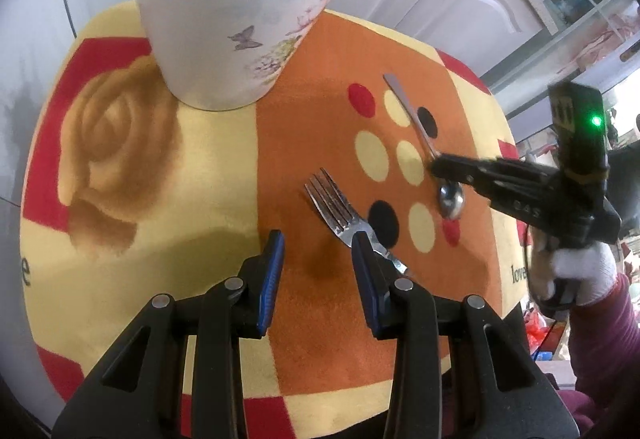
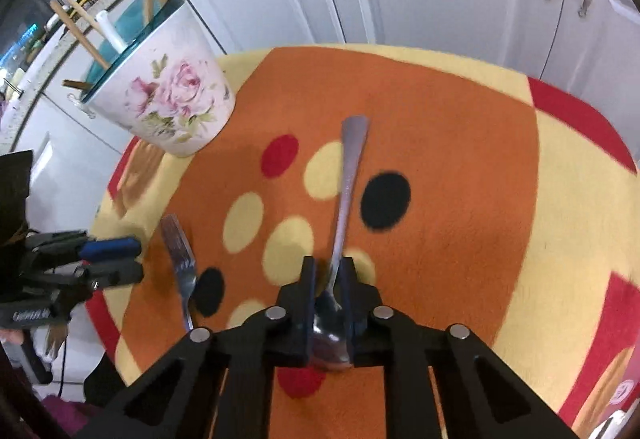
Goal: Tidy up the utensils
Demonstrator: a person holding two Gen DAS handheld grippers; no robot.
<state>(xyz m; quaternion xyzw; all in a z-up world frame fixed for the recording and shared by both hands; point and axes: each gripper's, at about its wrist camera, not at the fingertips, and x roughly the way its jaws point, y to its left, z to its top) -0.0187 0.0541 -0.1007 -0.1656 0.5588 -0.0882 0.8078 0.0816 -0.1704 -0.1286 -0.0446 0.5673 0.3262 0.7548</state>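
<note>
We see right gripper (image 2: 329,275) jaws pinched on spoon (image 2: 347,183) neck, bowl behind tips (handle on mat (image 2: 460,159)). Left gripper (image 1: 318,251) jaws apart, holding nothing; fork (image 1: 334,205) beside right finger.

Orange mat (image 2: 460,143) with red, yellow, black dots; white pot (image 2: 168,99) with pink roses, blue rim; silver spoon (image 2: 348,175), fork (image 2: 180,251).
</note>
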